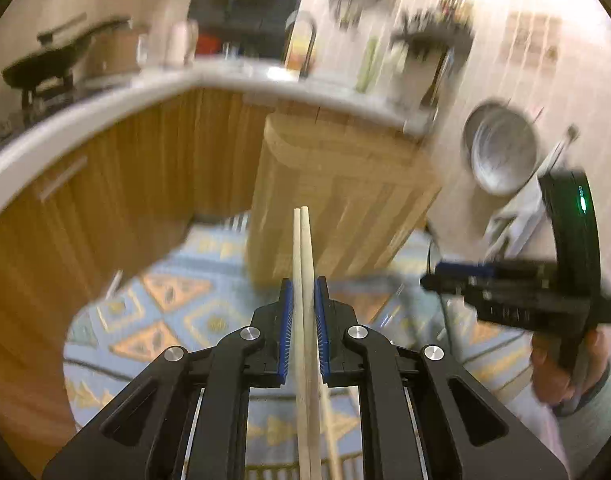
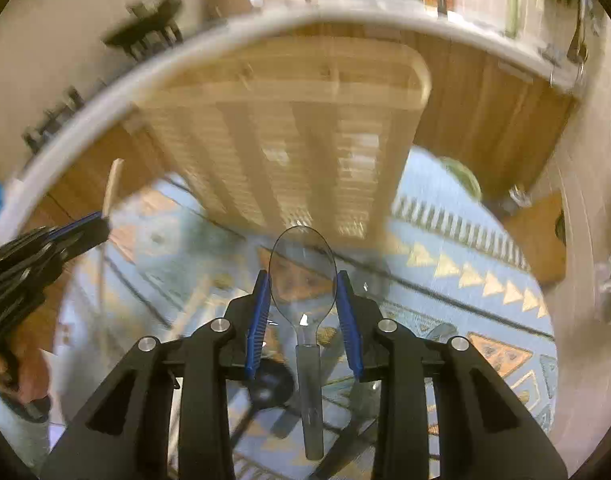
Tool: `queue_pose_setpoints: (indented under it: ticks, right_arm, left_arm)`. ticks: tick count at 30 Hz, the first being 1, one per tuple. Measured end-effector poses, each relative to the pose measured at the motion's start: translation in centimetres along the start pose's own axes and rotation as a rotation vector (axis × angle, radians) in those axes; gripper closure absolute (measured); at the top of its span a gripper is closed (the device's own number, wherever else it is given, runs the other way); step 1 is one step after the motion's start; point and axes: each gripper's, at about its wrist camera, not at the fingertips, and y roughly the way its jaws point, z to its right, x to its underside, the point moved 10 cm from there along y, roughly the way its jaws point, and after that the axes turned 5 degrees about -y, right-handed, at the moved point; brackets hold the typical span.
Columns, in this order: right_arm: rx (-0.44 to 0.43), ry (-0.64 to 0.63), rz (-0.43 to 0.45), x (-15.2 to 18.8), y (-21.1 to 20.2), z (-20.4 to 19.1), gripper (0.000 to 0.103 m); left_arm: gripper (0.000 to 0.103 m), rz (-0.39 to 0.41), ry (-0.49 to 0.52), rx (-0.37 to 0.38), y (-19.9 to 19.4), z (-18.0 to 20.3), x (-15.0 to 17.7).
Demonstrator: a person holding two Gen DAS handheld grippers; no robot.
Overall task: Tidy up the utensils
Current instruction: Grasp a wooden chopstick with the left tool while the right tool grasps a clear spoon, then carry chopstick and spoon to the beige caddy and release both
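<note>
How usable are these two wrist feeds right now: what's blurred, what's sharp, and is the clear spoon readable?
Left wrist view: counter and wooden slatted rack are motion-smeared, while the left tongs and pale wooden chopsticks are sharp. Right wrist view: same smear behind; the right tongs are crisp, and the transparent plastic spoon shows mainly by its outline and a small glint. Both views bend straight edges.

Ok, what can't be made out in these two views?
- Left wrist: countertop items smeared by motion blur; chopsticks cut off by the bottom edge.
- Right wrist: organizer compartments blurred; dark utensils below hidden behind the tool and clear spoon.
</note>
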Motion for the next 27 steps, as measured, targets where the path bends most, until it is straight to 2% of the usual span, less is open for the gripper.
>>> queue_pose_setpoints:
  ticks: [1, 4, 6, 10, 15, 20, 27]
  right_arm:
    - [-0.022, 0.002, 0.063, -0.8, -1.8, -0.4, 0.073]
    - [-0.072, 0.023, 0.180, -3.5, -5.0, -0.6, 0.073]
    - [-0.079, 0.031, 0.268, -5.9, -7.1, -0.9, 0.073]
    - [-0.047, 0.059, 0.429, -10.8, -10.7, 0.5, 0.073]
    - [0.052, 0.129, 0.562, -16.4, -11.5, 4.3, 0.073]
    - [0.079, 0.197, 0.616, -19.1, -10.0, 7.2, 0.073]
    - [0.146, 0.162, 0.614, -18.5, -4.4, 7.4, 0.073]
  left_arm:
    - [0.094, 0.049, 0.004, 0.009, -1.1, 0.8, -1.2]
    - [0.094, 0.158, 0.018, 0.017, -3.1, 2.2, -4.3]
    - [0.094, 0.242, 0.022, 0.028, -4.4, 3.2, -6.8]
    - [0.094, 0.409, 0.034, 0.019, -5.2, 4.9, -12.5]
    - [0.094, 0.530, 0.002, -0.004, -3.6, 5.3, -17.5]
    - [0.094, 0.603, -0.006, -0.034, -1.7, 5.0, -20.0]
    - [0.094, 0.617, 0.044, -0.142, 2.7, 4.6, -18.5]
